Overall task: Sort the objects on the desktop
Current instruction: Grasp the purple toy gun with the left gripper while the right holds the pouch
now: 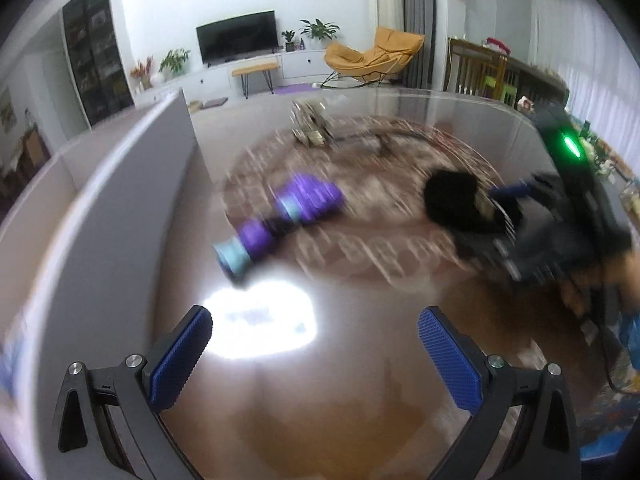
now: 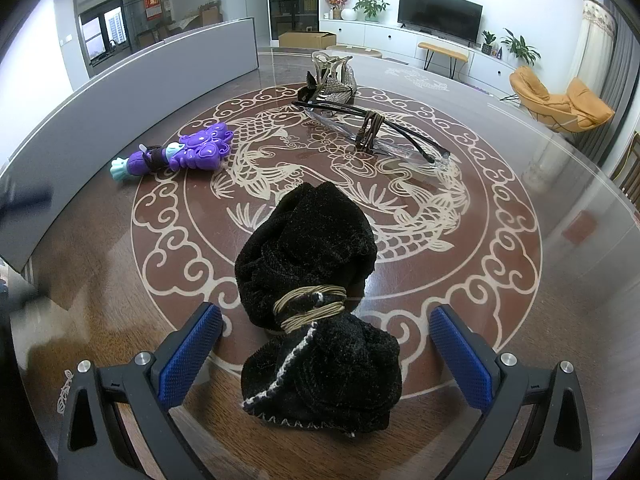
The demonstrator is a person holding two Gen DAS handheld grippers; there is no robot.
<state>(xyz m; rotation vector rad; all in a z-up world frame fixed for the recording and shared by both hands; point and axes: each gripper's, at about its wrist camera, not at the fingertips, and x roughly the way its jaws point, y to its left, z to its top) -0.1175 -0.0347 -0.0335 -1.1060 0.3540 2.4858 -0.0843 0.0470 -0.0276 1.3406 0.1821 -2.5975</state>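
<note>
A black velvet pouch, bound with tan cord, lies on the round table between the blue pads of my right gripper, which stands open around it without touching. Farther back lie a purple and teal toy, folded glasses with a brown tie, and a sparkly hair claw. The left wrist view is blurred: my left gripper is open over bare table, with the purple toy ahead and the pouch to the right in front of the other gripper.
A grey low partition runs along the table's left side. The brown glass-topped table has a pale dragon pattern. Beyond it is a living room with a TV, a cardboard box and an orange chair.
</note>
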